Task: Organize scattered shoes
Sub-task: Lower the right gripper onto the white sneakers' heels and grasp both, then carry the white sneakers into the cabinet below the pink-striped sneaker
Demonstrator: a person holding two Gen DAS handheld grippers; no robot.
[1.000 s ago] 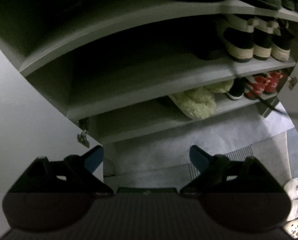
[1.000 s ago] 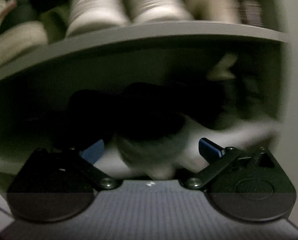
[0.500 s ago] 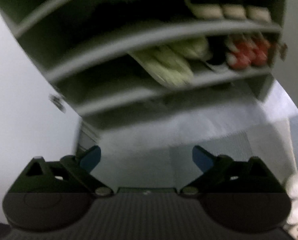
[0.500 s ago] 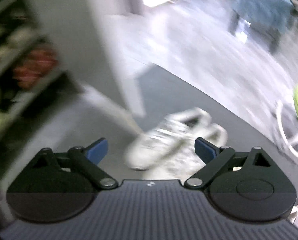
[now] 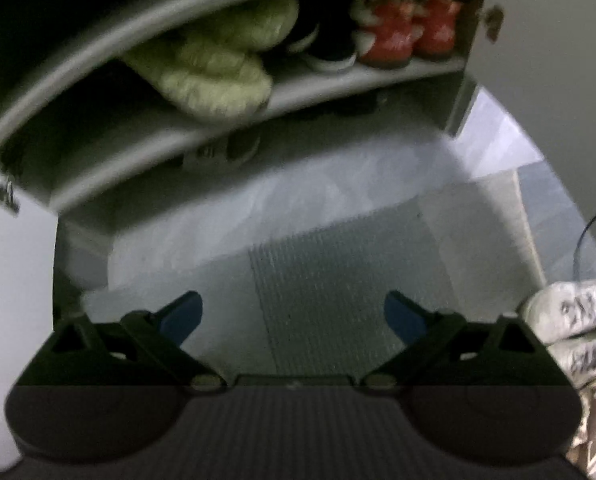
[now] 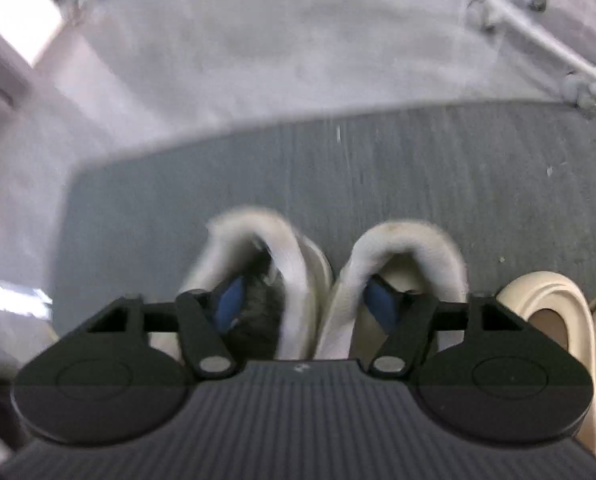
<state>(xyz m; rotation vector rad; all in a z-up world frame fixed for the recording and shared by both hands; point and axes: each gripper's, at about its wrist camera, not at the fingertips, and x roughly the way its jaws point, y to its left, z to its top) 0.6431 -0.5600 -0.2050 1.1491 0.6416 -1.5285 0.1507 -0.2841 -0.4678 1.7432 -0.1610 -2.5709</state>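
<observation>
Two white sneakers stand side by side on a grey mat (image 6: 378,168), heels toward the camera. My right gripper (image 6: 306,302) points down into them: one blue finger sits inside the left sneaker (image 6: 258,232), the other inside the right sneaker (image 6: 410,240). Its jaws are closing with the two inner collars between them, and the left pad still looks apart from its collar. My left gripper (image 5: 294,314) hangs open above the floor in front of the shoe cabinet (image 5: 338,80), holding nothing. White patterned sneakers (image 5: 578,320) lie at its right edge.
On the cabinet's low shelf are fuzzy green slippers (image 5: 218,76), a black shoe (image 5: 330,52) and red shoes (image 5: 402,36). A ribbed mat (image 5: 338,272) lies below the left gripper. Cream flat shoes (image 6: 546,292) sit right of the sneakers. A wheeled frame (image 6: 538,32) stands beyond the mat.
My right gripper swung away from the shelf and down onto the white sneaker pair, and its jaws narrowed. My left gripper sank lower before the cabinet and stayed open.
</observation>
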